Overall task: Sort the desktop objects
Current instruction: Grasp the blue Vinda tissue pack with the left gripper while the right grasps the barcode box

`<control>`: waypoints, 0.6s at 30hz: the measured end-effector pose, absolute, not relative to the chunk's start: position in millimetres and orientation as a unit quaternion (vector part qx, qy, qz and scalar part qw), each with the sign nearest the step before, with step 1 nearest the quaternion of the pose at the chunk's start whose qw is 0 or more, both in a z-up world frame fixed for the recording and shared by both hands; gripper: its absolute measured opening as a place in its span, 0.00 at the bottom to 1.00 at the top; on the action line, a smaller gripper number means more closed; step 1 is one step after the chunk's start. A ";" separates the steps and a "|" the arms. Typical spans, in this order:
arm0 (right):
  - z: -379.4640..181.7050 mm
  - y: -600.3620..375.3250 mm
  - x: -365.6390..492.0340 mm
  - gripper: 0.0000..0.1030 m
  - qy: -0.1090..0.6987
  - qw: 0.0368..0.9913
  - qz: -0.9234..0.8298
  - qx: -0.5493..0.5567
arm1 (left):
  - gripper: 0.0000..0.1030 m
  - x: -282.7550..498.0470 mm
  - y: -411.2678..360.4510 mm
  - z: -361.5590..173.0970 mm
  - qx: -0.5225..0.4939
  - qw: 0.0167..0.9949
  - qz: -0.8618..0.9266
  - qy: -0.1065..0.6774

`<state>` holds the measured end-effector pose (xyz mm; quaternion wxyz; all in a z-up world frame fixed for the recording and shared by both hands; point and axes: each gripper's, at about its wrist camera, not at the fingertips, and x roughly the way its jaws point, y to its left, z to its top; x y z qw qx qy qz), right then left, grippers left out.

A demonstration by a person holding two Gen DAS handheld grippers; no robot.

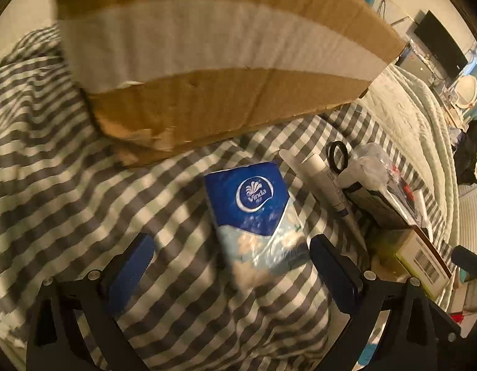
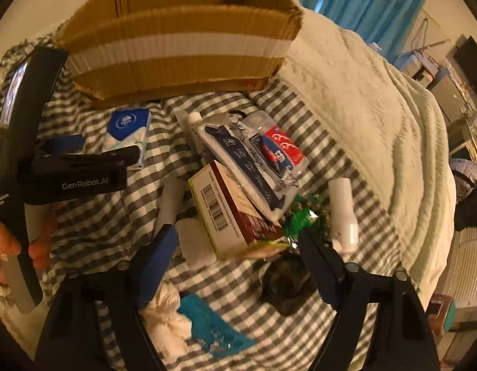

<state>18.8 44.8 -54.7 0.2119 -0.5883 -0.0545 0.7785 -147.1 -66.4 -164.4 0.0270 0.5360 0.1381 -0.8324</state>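
A blue and white Vinda tissue pack (image 1: 257, 213) lies on the grey checked bedsheet (image 1: 84, 185), between the fingers of my open left gripper (image 1: 232, 247), nearer the right finger. The pack also shows in the right wrist view (image 2: 127, 133) with the left gripper (image 2: 93, 148) reaching at it. An open cardboard box (image 1: 207, 61) with a white tape band stands just beyond; it shows in the right wrist view (image 2: 179, 46) too. My right gripper (image 2: 235, 244) is open over a barcoded carton (image 2: 229, 216) that lies between its fingers.
A pile sits to the right: a clear pouch of toiletries (image 2: 254, 151), a white tube (image 2: 342, 213), green wrapper (image 2: 303, 216), black round object (image 2: 284, 284), teal pouch (image 2: 213, 324), white cloth (image 2: 167, 312). A pale quilted blanket (image 2: 362, 108) covers the bed's right side.
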 end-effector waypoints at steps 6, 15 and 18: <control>-78.5 53.7 4.9 0.46 -0.065 0.225 0.749 -0.620 | 1.00 -156.9 -62.8 -173.0 0.545 0.046 -0.828 0.122; -53.4 57.6 23.0 0.34 -0.025 0.263 0.737 -0.623 | 0.51 -136.8 -75.4 -159.8 0.545 0.013 -0.832 0.100; -36.7 51.0 30.3 0.30 -0.013 0.284 0.728 -0.624 | 0.48 -130.0 -93.1 -152.1 0.565 -0.034 -0.812 0.141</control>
